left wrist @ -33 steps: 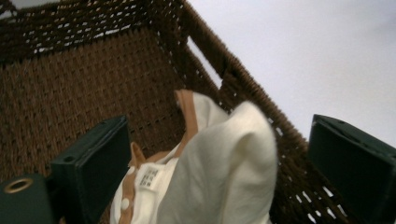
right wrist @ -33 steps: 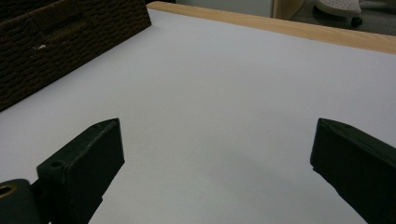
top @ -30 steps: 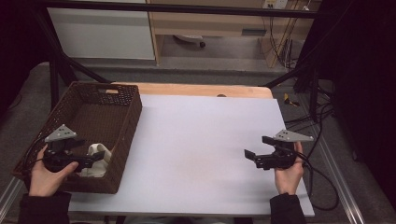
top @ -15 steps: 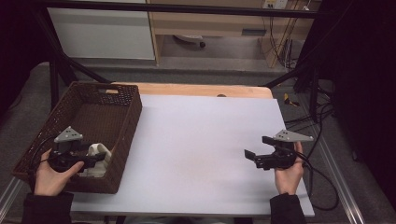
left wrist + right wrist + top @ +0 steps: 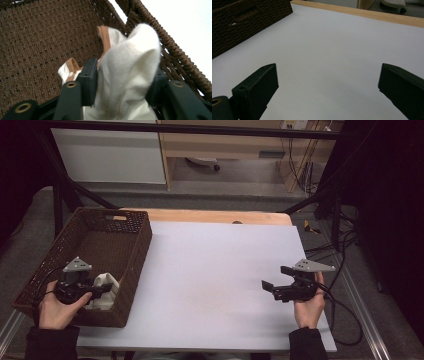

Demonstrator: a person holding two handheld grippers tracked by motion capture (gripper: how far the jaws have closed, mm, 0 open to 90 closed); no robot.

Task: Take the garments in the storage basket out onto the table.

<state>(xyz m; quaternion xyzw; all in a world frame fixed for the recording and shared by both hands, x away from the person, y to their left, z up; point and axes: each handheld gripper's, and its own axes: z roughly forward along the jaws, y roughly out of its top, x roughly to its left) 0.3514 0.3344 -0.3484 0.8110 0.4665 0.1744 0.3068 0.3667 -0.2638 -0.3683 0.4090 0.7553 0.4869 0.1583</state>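
One item is in hand so far: a soft cream-white cloth piece with tan trim (image 5: pixel 127 75), pinched by my left gripper (image 5: pixel 97 290) inside the dark brown woven wicker basket (image 5: pixel 137 247) that sits on the left edge of the white-topped desk (image 5: pixel 220 270). I judge the work to be at its early stage, the grasp made but the cloth not lifted out; from the high view it sits low in the near right corner of the basket, close against the right wall. Carrying it over that wall and setting it on the open desk top is what I take to be left, though where it should go I cannot tell.

From the left gripper view, the two black jaws are closed on a bunched fold of the cloth, one jaw at each side of it, with the fabric bulging up past the jaw tips. A tan strap or binding edge shows behind the left jaw, lying loose against the basket floor. The basket's braided rim runs just beside the right jaw, so I expect little room there on the way up.

My right gripper (image 5: pixel 274 285) hovers over the right part of the desk, near the near edge, its jaws spread wide with nothing between them, well apart from the basket.
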